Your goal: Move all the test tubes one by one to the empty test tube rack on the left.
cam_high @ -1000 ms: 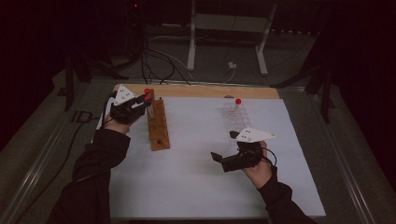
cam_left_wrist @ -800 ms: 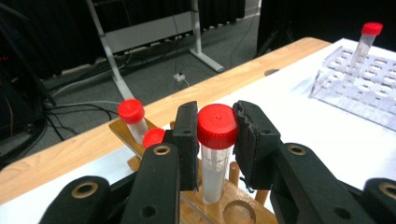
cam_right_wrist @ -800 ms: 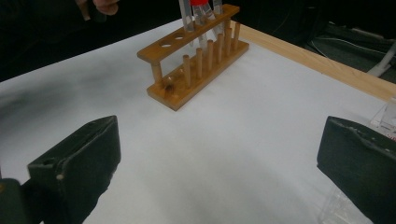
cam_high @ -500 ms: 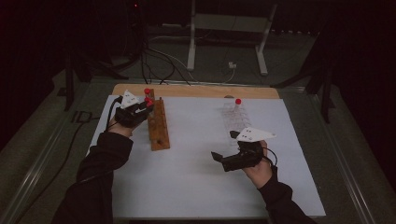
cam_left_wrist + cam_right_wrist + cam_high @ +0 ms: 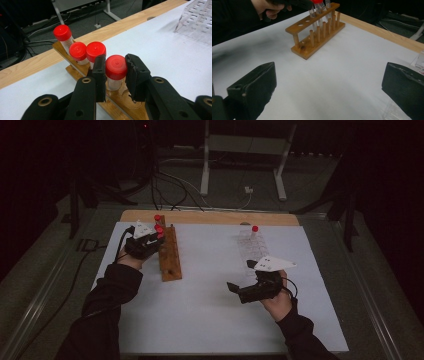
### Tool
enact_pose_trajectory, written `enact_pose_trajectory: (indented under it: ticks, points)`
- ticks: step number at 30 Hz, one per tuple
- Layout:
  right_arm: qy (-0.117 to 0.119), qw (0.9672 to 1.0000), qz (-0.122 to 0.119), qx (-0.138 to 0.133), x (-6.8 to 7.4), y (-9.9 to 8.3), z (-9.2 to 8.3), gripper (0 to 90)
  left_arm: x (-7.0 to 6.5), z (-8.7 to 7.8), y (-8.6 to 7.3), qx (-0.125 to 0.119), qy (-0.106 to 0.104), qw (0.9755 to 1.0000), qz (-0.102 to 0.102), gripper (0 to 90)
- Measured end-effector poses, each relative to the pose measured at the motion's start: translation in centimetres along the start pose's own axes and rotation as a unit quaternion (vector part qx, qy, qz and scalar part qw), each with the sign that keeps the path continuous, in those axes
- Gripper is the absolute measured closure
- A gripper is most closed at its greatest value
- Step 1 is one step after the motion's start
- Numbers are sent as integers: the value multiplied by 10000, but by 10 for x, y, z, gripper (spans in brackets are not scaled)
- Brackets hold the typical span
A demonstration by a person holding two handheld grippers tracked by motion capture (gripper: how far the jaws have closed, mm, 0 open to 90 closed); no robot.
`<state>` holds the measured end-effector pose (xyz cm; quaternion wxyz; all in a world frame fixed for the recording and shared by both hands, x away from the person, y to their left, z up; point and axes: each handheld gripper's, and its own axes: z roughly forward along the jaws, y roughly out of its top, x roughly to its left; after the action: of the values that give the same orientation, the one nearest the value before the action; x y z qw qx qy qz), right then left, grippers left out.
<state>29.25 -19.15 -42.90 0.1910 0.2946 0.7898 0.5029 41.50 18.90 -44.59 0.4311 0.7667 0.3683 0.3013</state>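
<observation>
Left tongs (image 5: 114, 75) pinch a clear tube (image 5: 115, 70) by its red screw cap.

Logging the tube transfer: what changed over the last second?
The left gripper shifted along the wooden rack toward the person and sank, jaws shut on a red-capped tube seated in a hole. Right gripper, open, and clear rack stayed put.
</observation>
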Motion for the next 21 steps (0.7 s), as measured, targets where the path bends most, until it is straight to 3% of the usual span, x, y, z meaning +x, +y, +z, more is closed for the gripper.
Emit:
enact_pose_trajectory:
  ticks: [6, 9, 15, 18, 19, 21]
  points:
    - [-5, 10000, 11, -23, -1, 0, -1, 0, 0, 0, 1, 78, -22, 9999, 66, 696]
    - [1, 10000, 20, -45, -2, 1, -2, 0, -3, -3, 2, 154, 7, 9998, 157, 575]
    - [-76, 9999, 17, -128, -4, 2, -6, 0, -10, -17, 4, 112, -107, 9998, 102, 306]
    - [-131, 9997, -25, -197, -7, 3, -8, 0, -13, -28, 5, -6, -350, 9994, -15, 167]
    - [-170, 9995, -66, -239, -8, 3, -9, 0, -15, -32, 5, -57, -452, 9990, -25, 158]
    - [-223, 9989, -118, -384, -10, 3, -11, 34, -17, -40, 4, -128, -742, 9972, -50, 81]
